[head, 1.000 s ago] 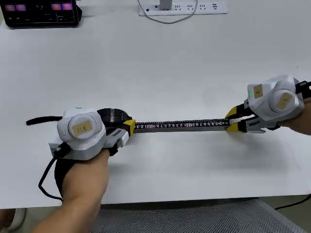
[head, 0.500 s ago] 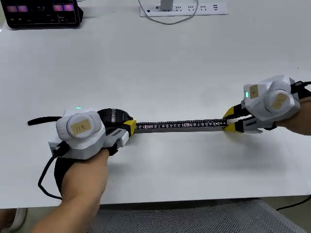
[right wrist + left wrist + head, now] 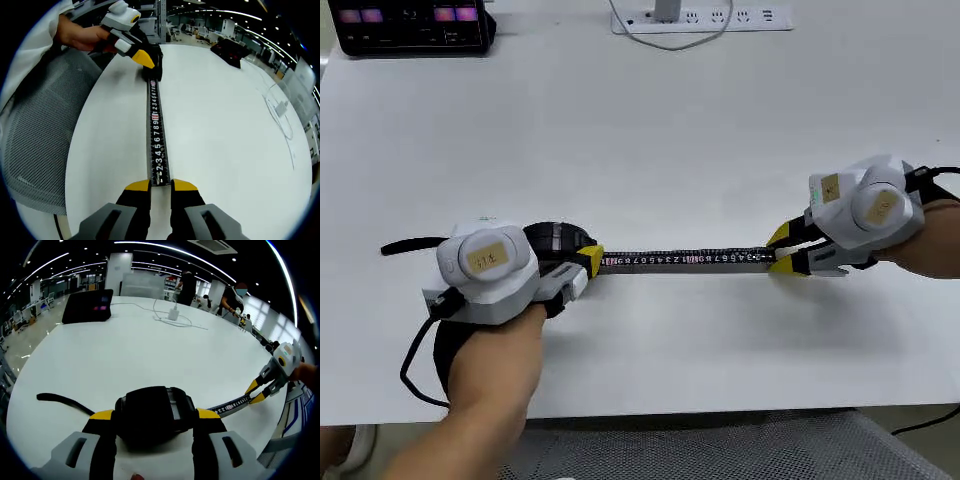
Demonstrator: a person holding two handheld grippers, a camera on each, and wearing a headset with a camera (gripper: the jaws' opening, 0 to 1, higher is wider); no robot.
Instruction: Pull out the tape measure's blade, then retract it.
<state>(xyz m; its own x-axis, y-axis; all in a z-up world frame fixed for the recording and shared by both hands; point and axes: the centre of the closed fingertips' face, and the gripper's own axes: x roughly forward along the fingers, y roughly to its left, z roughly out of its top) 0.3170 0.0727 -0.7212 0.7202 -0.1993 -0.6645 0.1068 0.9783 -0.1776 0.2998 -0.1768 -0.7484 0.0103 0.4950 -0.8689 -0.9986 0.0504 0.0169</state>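
Under both claws, the white table (image 3: pixel 650 150) carries it all. The black tape measure case (image 3: pixel 558 238) sits squeezed between the jaws of the left claw (image 3: pixel 155 415). Its blade (image 3: pixel 156 130) runs flat out to the right claw (image 3: pixel 161 186), which is pinched tight on the tip. Risk imo: if that pinch slips, the spring whips the blade back and it could kink or slam into the case.

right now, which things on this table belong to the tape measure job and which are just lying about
In the job:
tape measure case, clamped in the left gripper
blade, pulled out, its end pinched by the right gripper

Lying about, all at the far edge:
power strip
white cable by it
black device with a lit screen
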